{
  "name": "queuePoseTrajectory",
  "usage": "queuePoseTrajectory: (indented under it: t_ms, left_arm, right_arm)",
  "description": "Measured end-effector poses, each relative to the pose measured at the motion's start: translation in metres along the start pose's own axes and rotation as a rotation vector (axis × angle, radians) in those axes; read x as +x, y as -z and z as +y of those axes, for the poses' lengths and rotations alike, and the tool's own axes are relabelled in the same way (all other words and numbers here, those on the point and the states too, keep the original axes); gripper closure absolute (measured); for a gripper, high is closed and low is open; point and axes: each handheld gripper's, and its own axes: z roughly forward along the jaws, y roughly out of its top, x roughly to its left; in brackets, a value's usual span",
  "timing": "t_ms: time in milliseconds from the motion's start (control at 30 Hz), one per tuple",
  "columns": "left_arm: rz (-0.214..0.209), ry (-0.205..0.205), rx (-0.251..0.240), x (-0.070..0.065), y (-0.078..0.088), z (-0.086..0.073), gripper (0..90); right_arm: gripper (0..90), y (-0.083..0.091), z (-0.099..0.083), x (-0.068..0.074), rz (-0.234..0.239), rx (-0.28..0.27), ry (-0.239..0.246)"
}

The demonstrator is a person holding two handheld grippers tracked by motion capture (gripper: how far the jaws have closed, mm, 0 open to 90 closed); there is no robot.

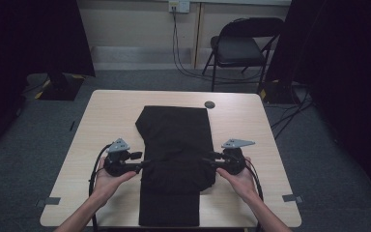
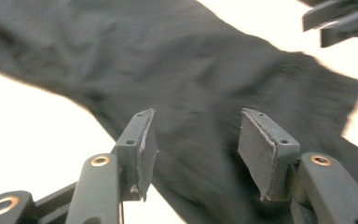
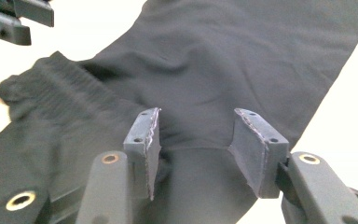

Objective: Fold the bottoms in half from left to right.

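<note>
A black garment (image 1: pixel 174 130) lies folded lengthwise down the middle of the light wooden table (image 1: pixel 111 111). My left gripper (image 1: pixel 142 165) points inward at the garment's left edge, where a doubled-over part bulges. My right gripper (image 1: pixel 206 162) faces it from the right edge. In the left gripper view the left gripper (image 2: pixel 193 149) stands open over the dark cloth (image 2: pixel 191 70), with nothing pinched. In the right gripper view the right gripper (image 3: pixel 196 149) is open too. A fold of the cloth (image 3: pixel 242 56) lies between its pads without being squeezed, and a ribbed waistband (image 3: pixel 51 84) shows at the left.
A small dark round object (image 1: pixel 209 104) sits near the table's far edge. Behind the table stands a black folding chair (image 1: pixel 241 46), with cables on the floor. Grey tape marks (image 1: pixel 293 198) sit near the front corners. Bare tabletop flanks the garment on both sides.
</note>
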Motion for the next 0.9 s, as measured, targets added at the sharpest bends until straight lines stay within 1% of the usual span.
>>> queuePoseTrajectory:
  t_ms: [33, 67, 100, 133, 167, 200, 233, 267, 300, 333, 367, 400, 433, 500, 533, 567, 667, 700, 733, 767, 800, 833, 867, 900]
  left_arm:
    - [0.013, -0.008, 0.003, 0.003, -0.006, -0.001, 46.6]
    - [0.012, -0.023, 0.019, 0.006, -0.013, -0.002, 46.6]
    - [0.033, -0.044, 0.038, 0.008, -0.018, -0.005, 46.5]
    - [0.031, -0.037, 0.058, 0.009, -0.023, -0.011, 45.9]
    - [0.025, -0.037, 0.071, 0.008, -0.024, -0.012, 45.7]
    - [0.021, -0.048, 0.082, 0.004, -0.026, -0.014, 45.5]
    - [0.021, -0.048, 0.082, 0.004, -0.026, -0.014, 43.6]
    - [0.02, -0.052, 0.092, 0.001, -0.028, -0.014, 43.6]
    - [0.025, -0.065, 0.107, -0.004, -0.032, -0.014, 40.1]
    - [0.026, -0.085, 0.119, -0.007, -0.033, -0.015, 40.2]
    - [0.033, -0.102, 0.132, -0.009, -0.035, -0.015, 40.3]
    - [0.033, -0.11, 0.138, -0.012, -0.036, -0.017, 40.1]
    - [0.022, -0.1, 0.139, -0.013, -0.036, -0.018, 39.3]
    - [0.006, -0.102, 0.133, -0.015, -0.034, -0.018, 39.3]
    - [-0.005, -0.103, 0.129, -0.017, -0.031, -0.017, 39.2]
    - [-0.015, -0.112, 0.129, -0.019, -0.03, -0.017, 39.2]
    - [-0.002, -0.178, 0.112, -0.026, -0.02, -0.014, 38.9]
    - [-0.002, -0.178, 0.112, -0.026, -0.02, -0.014, 38.9]
    - [-0.018, -0.155, 0.1, -0.029, -0.016, -0.014, 38.9]
    - [-0.031, -0.141, 0.09, -0.032, -0.013, -0.015, 38.9]
    - [-0.04, -0.148, 0.089, -0.035, -0.01, -0.017, 38.9]
    - [-0.038, -0.154, 0.09, -0.037, -0.008, -0.017, 38.9]
    - [-0.05, -0.151, 0.077, -0.038, -0.004, -0.018, 38.8]
    - [-0.05, -0.151, 0.077, -0.038, -0.004, -0.018, 38.2]
  right_arm:
    - [51.3, -0.008, -0.001, -0.002, -0.035, 0.028, 0.019]
    - [49.5, -0.012, -0.002, -0.003, -0.06, 0.041, 0.027]
    - [48.3, -0.016, -0.004, -0.004, -0.082, 0.058, 0.024]
    - [48.1, -0.022, -0.009, -0.005, -0.09, 0.073, 0.023]
    - [47.3, -0.024, -0.011, -0.005, -0.087, 0.084, 0.024]
    - [46.7, -0.026, -0.013, -0.004, -0.093, 0.096, 0.03]
    - [46.7, -0.028, -0.016, -0.002, -0.103, 0.108, 0.04]
    - [46.7, -0.028, -0.016, -0.002, -0.103, 0.108, 0.04]
    - [46.6, -0.029, -0.019, -0.001, -0.103, 0.114, 0.046]
    - [46.6, -0.028, -0.019, 0.0, -0.103, 0.113, 0.044]
    - [46.6, -0.027, -0.02, 0.0, -0.099, 0.11, 0.04]
    - [46.7, -0.026, -0.021, 0.0, -0.091, 0.111, 0.029]
    - [47.0, -0.025, -0.022, 0.001, -0.073, 0.107, 0.021]
    - [46.8, -0.022, -0.023, 0.002, -0.051, 0.106, 0.007]
    - [46.8, -0.02, -0.024, 0.002, -0.033, 0.098, 0.0]
    - [46.8, -0.017, -0.024, 0.003, -0.002, 0.085, -0.011]
    - [46.6, -0.011, -0.025, 0.006, 0.04, 0.068, -0.014]
    - [46.6, -0.011, -0.025, 0.006, 0.04, 0.068, -0.014]
    - [46.5, -0.008, -0.025, 0.009, 0.056, 0.064, -0.022]
    - [46.4, 0.001, -0.026, 0.016, 0.076, 0.061, 0.009]
    - [46.4, 0.003, -0.027, 0.018, 0.079, 0.059, 0.022]
    - [46.4, 0.005, -0.028, 0.02, 0.079, 0.059, 0.023]
    - [46.4, 0.007, -0.028, 0.022, 0.089, 0.057, 0.02]
    - [46.4, 0.007, -0.028, 0.022, 0.089, 0.057, 0.02]
